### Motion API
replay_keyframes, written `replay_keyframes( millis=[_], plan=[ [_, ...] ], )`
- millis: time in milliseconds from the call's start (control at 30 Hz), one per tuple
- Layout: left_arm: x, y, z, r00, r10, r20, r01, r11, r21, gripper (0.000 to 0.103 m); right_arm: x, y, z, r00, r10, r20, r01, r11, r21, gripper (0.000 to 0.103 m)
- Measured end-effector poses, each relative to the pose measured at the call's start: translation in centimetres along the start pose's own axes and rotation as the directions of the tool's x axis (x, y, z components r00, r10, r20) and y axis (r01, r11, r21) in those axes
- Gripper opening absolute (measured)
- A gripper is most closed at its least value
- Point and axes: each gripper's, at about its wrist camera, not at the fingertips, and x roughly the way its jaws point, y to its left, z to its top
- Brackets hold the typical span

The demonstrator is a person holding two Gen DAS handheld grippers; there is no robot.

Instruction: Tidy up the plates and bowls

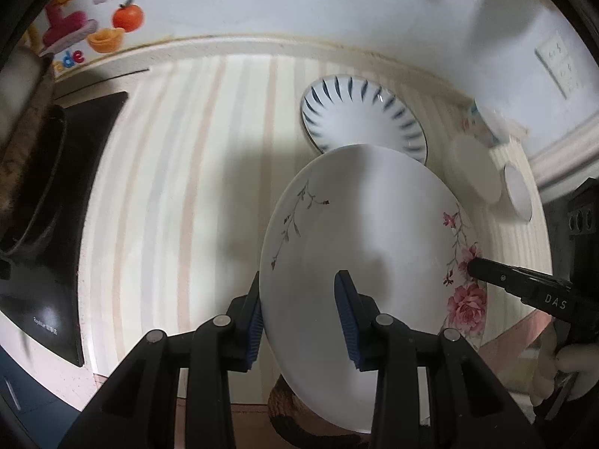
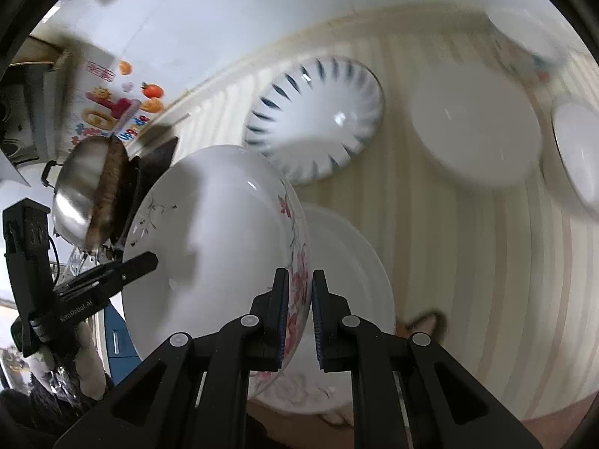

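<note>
A white plate with pink flowers (image 1: 367, 247) is held up above the striped counter (image 1: 168, 187), tilted. My right gripper (image 2: 300, 314) is shut on its flowered rim (image 2: 295, 280); its finger shows in the left wrist view (image 1: 524, 280). My left gripper (image 1: 299, 310) is open, its jaws on either side of the plate's opposite rim, not closed on it; it shows in the right wrist view (image 2: 123, 273). A blue-striped bowl (image 1: 359, 116) (image 2: 318, 112) lies beyond. A white plate (image 2: 352, 269) lies under the held one.
Two plain white dishes (image 2: 475, 127) (image 2: 580, 157) and a patterned bowl (image 2: 524, 48) lie at the right. A black cooktop (image 1: 63, 224) with a steel wok (image 2: 78, 187) is at the left. The wall (image 1: 299, 0) runs behind the counter.
</note>
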Motion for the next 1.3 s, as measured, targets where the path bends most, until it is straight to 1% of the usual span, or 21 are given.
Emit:
replay_keyframes(
  millis=[133, 333, 600, 900, 1100, 1300],
  plan=[
    [1.8, -0.9, -0.5, 0.999, 0.021, -0.039, -0.02, 0.999, 0.028, 0.033, 1.0, -1.8, -2.1, 1.0, -0.014, -0.028, 0.015, 0.999, 0.034, 0.014],
    [4.3, -1.4, -1.2, 0.994, 0.058, -0.087, -0.053, 0.996, 0.066, 0.033, 2.0, -3.3, -3.6, 0.999, -0.021, -0.05, 0.024, 0.998, 0.064, 0.014],
    [6.4, -1.9, -1.9, 0.985, 0.104, -0.138, -0.09, 0.991, 0.103, 0.033, 2.6, -3.6, -3.2, 0.997, -0.046, -0.064, 0.049, 0.997, 0.052, 0.014],
    [7.9, -1.6, -2.8, 0.974, 0.132, -0.186, -0.114, 0.988, 0.104, 0.033, 3.5, -3.3, -3.5, 0.992, -0.08, -0.102, 0.084, 0.996, 0.029, 0.014],
    [8.6, -1.7, -3.3, 0.974, 0.119, -0.195, -0.101, 0.99, 0.102, 0.033, 3.6, -3.4, -3.7, 0.991, -0.081, -0.103, 0.086, 0.996, 0.04, 0.014],
    [8.3, -1.1, -3.8, 0.976, 0.089, -0.196, -0.074, 0.994, 0.085, 0.033, 3.0, -3.9, -3.1, 0.992, -0.062, -0.11, 0.073, 0.993, 0.096, 0.016]
  ],
)
